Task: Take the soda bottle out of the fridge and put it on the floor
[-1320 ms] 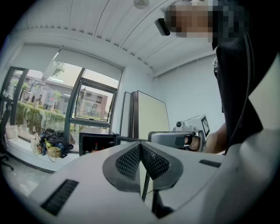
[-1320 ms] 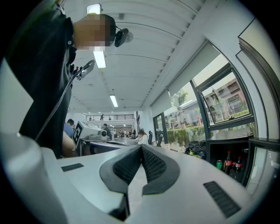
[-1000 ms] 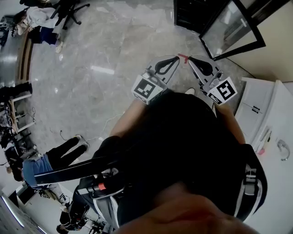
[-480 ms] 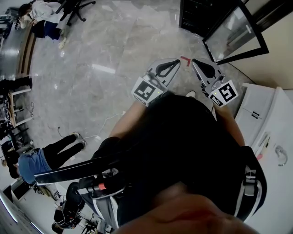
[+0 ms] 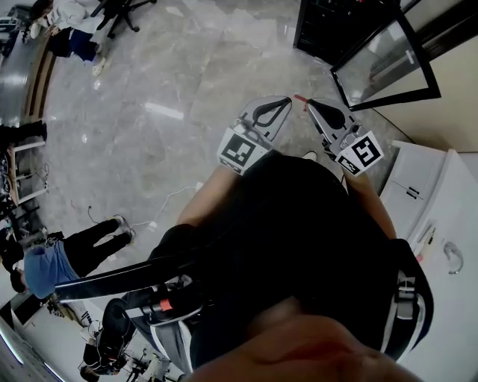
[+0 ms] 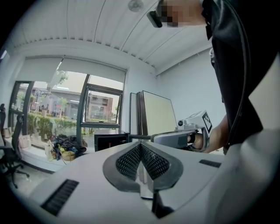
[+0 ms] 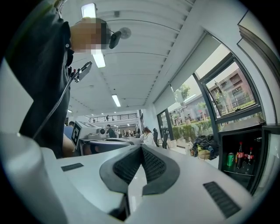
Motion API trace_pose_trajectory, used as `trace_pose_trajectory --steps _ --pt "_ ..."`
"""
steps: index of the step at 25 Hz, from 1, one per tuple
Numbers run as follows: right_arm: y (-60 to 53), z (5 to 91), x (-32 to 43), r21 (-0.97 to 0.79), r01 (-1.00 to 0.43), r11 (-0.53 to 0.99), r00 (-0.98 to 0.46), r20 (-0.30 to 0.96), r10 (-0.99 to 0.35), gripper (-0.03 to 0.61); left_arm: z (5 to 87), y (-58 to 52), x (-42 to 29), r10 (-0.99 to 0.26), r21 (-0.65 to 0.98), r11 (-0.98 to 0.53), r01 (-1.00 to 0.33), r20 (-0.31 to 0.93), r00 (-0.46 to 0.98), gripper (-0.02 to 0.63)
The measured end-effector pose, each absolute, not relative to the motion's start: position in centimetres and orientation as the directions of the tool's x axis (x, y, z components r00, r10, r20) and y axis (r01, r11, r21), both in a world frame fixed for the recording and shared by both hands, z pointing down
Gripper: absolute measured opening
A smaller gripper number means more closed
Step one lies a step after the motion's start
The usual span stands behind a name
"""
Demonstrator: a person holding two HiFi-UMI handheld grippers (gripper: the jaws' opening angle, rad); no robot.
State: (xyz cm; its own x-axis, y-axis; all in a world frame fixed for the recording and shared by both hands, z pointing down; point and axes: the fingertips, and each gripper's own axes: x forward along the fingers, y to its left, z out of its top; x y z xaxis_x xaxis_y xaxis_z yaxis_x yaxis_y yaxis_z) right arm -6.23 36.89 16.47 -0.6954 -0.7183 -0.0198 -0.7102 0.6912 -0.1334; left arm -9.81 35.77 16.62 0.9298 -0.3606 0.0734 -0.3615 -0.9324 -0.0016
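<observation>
The black mini fridge stands at the top right of the head view, its glass door swung open. In the right gripper view the fridge is at the far right, with a dark soda bottle beside a green can on its shelf. My left gripper and right gripper are held side by side over the floor, short of the fridge. Both are shut and empty, as the left gripper and right gripper show in their own views.
A white cabinet stands at my right. A red tape mark lies on the marble floor just past the gripper tips. People and desks are at the far left, an office chair at the top left.
Both grippers have stayed shut and side by side. The view has drifted slightly, so the fridge door sits a little more to the right.
</observation>
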Motion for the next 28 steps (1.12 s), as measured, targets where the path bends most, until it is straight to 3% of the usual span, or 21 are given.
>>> trace_pose_trajectory --steps 14,28 --pt "33.1 17.0 -10.6 -0.127 -0.786 0.605 -0.611 0.004 -0.792 0.011 17.9 32.3 -14.6 -0.3 0.088 -0.949 -0.302 0.04 0.953 -0.005" --pt "31.5 18.5 -7.9 -0.153 -0.841 0.519 -0.529 0.032 -0.848 0.011 18.3 29.3 -13.5 -0.282 0.094 -0.954 -0.284 0.036 0.959 -0.005"
